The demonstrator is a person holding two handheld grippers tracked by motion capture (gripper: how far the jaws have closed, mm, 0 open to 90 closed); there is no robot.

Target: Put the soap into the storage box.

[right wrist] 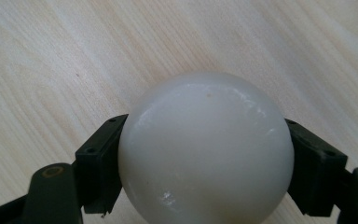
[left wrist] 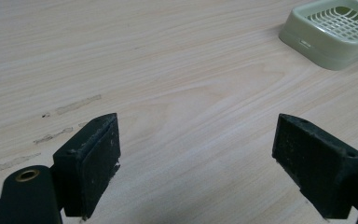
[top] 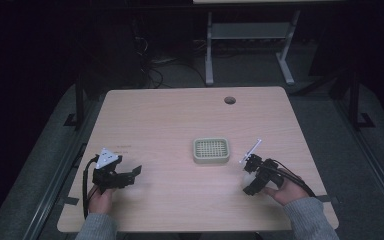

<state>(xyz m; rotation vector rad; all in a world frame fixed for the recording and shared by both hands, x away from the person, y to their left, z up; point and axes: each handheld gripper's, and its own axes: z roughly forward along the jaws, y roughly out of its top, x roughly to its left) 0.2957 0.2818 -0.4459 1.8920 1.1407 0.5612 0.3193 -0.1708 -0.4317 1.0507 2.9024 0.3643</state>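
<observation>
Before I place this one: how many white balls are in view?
1. The ball sits between the right gripper jaws, above the table. Others may be hidden; the green tray grid looks bare.

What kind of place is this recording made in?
Probably a lab or workshop, dimly lit: a plain light wooden table with a cable hole, a grey metal desk frame behind, and loose cables on the grey floor.
</observation>
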